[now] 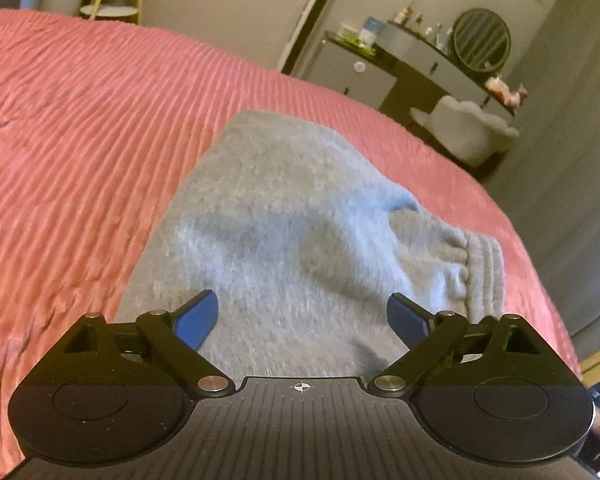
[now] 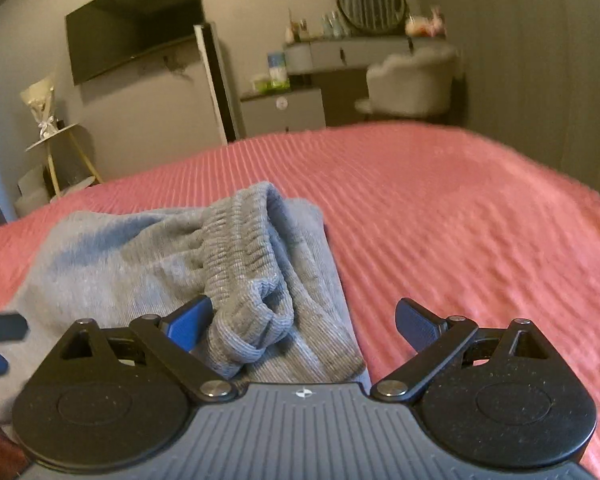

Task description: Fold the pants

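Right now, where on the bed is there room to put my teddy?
The pink bedspread lies bare to the right of the grey pants, out to the bed's far edge. It is also bare to their left in the left wrist view. Around the bunched waistband, both open tools crowd in.

Near edge of the grey pants [image 1: 284, 240] vanishes behind the left gripper [image 1: 302, 316] at 6 o'clock; dresser bottles [image 2: 332, 24], at 12 o'clock, perhaps cosmetics, too blurred to identify.
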Demonstrator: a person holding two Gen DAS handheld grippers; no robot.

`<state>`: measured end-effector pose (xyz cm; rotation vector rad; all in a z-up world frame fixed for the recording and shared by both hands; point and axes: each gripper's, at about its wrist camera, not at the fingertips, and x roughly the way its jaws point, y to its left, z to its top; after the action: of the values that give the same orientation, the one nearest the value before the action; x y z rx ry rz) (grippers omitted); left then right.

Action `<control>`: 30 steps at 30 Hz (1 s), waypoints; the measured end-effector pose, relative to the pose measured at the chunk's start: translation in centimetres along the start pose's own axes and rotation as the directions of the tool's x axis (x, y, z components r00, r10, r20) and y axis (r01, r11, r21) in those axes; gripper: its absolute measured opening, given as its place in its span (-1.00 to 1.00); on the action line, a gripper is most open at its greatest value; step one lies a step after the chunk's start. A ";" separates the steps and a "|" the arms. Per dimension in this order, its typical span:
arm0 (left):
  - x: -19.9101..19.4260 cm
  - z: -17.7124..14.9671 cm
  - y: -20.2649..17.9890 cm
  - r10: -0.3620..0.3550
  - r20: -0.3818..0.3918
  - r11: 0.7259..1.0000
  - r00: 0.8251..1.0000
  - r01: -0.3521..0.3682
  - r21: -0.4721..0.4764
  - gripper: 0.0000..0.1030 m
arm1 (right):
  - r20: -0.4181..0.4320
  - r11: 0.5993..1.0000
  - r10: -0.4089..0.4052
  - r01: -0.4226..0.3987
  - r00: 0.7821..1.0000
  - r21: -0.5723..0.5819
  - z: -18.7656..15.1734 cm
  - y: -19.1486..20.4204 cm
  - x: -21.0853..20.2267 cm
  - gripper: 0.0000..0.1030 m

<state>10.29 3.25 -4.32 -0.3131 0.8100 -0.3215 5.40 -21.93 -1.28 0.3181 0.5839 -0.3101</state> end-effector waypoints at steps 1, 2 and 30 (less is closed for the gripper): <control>-0.3 0.0 0.0 0.004 -0.004 1.000 1.000 -0.004 0.005 0.86 | -0.006 1.000 0.003 -0.003 1.000 0.008 0.1 -0.1 0.0 0.89; -0.1 0.0 0.1 0.007 -0.008 1.000 1.000 -0.007 0.004 0.86 | -0.005 1.000 0.001 -0.001 1.000 0.002 -0.2 0.0 -0.1 0.89; 7.3 5.9 -5.9 0.039 -0.049 0.956 0.998 -0.023 0.292 0.83 | -0.011 0.996 0.077 -0.077 0.997 0.042 -1.3 -1.7 0.5 0.89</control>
<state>18.45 -4.13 -2.98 -0.0147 0.8079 -0.4157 4.50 -23.10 -2.92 0.3819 0.5763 -0.2463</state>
